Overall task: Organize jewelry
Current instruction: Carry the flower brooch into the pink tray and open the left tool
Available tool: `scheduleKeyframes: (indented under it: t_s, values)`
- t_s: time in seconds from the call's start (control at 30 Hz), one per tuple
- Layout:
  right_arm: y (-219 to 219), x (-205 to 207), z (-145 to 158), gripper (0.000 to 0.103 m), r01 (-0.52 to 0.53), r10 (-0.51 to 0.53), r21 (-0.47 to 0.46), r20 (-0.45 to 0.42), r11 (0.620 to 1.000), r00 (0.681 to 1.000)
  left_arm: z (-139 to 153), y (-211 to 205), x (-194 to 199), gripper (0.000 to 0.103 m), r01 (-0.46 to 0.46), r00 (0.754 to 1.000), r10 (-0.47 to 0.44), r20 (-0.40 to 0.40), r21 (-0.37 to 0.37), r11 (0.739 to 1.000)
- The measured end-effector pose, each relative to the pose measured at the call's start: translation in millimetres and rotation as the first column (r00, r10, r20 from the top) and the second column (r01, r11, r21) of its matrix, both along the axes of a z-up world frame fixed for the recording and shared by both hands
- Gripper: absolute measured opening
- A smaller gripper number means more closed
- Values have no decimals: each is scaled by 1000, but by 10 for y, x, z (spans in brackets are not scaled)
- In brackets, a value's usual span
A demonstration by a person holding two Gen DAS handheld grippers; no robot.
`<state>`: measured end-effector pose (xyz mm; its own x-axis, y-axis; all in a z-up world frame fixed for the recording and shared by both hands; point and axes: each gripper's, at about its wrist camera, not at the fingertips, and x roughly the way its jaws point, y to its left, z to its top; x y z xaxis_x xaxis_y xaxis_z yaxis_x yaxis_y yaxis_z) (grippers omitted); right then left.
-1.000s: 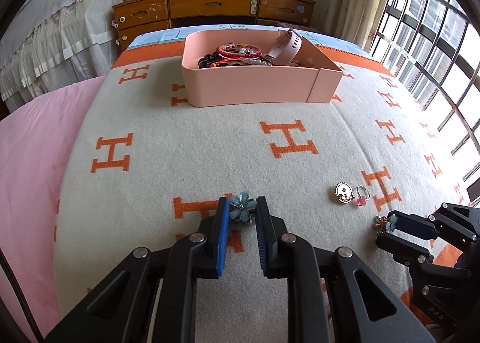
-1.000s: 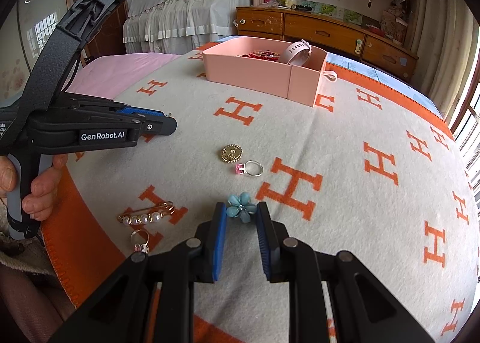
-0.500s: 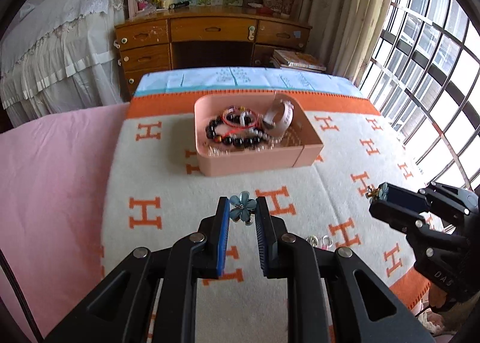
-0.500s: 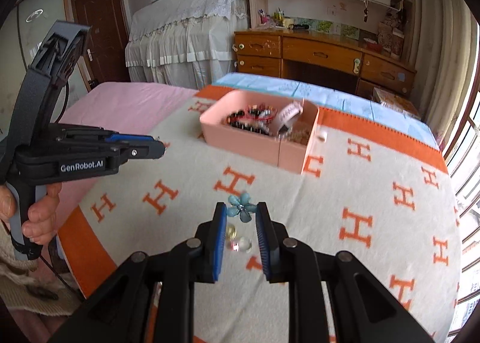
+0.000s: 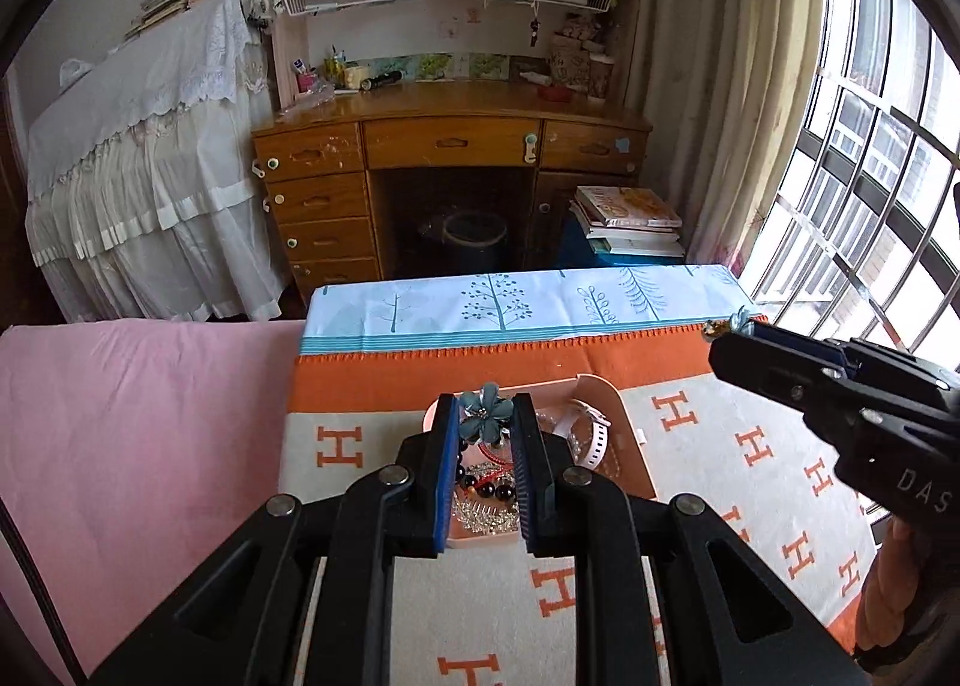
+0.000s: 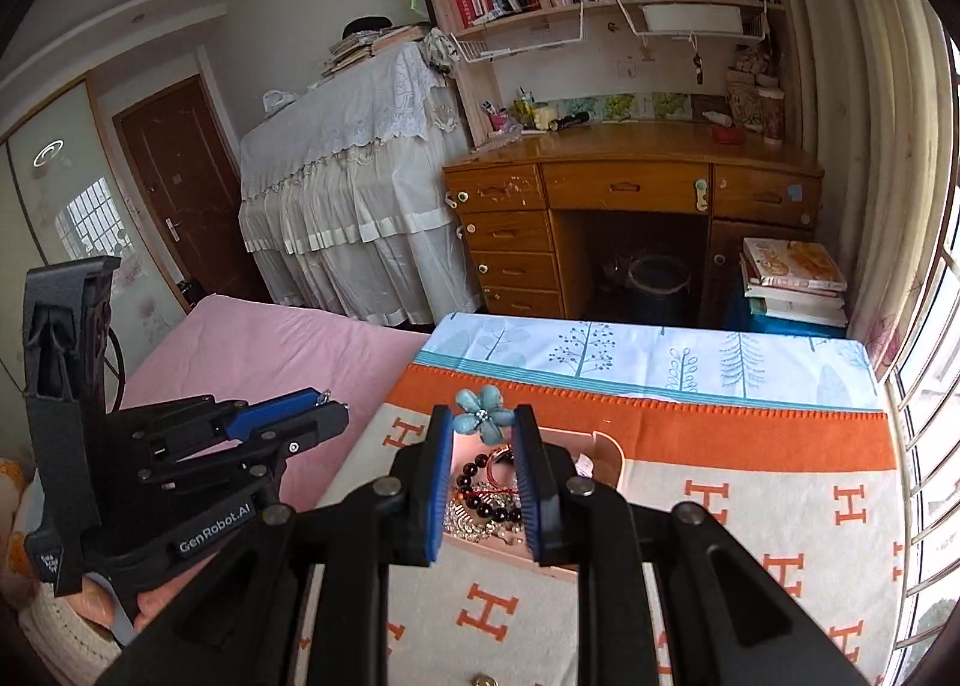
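My left gripper (image 5: 484,409) is shut on a small blue flower ornament (image 5: 483,421) held at its fingertips. My right gripper (image 6: 483,423) is shut on a matching blue flower ornament (image 6: 483,411). Both hang above the pink jewelry box (image 5: 625,423), which lies on the H-patterned blanket (image 5: 708,446). Dark beads (image 5: 483,487), a red bracelet, a sparkly comb and a white watch (image 5: 591,429) lie in the box (image 6: 606,449). The right gripper (image 5: 729,327) shows at the right of the left wrist view, and the left gripper (image 6: 329,401) at the left of the right wrist view.
A small gold piece (image 6: 483,681) lies on the blanket near the bottom edge. Pink sheet (image 5: 132,446) lies to the left. Beyond the bed stand a wooden desk (image 5: 450,146), a stack of books (image 5: 630,224) and a barred window (image 5: 870,176).
Both grippers have risen off the blanket with their flowers and moved forward from the loose jewelry to above the pink box. The views now take in the desk and shelves.
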<state>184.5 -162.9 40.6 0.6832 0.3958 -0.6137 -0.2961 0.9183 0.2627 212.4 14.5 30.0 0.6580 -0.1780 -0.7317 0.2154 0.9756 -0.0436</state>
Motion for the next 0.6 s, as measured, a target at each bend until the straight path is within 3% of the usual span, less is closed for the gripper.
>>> scheduleKeyframes:
  t_s: [0.27,0.37,0.47,0.53,0.6]
  values:
    - [64,668,-883,20,47,-55,-42,-205,998,977,-839,-15,582,15,-44,984,42,-172,-8,999]
    - [52,826,-1121,20,61,-73,-55,-247,997,966,-1077,-7,684,16,-56,979,56,-196,5,998]
    - [29,940,-1262,21,77,-92,-64,-290,995,953,-1194,14,731,33,-62,977,62,-205,3,998]
    - [16,959,-1310,22,83,-101,-72,-297,994,950,-1208,43,729,61,-69,978,66,-197,-9,998]
    - [16,946,-1320,25,81,-103,-88,-287,993,952,-1177,78,696,65,-78,982,75,-171,-11,997]
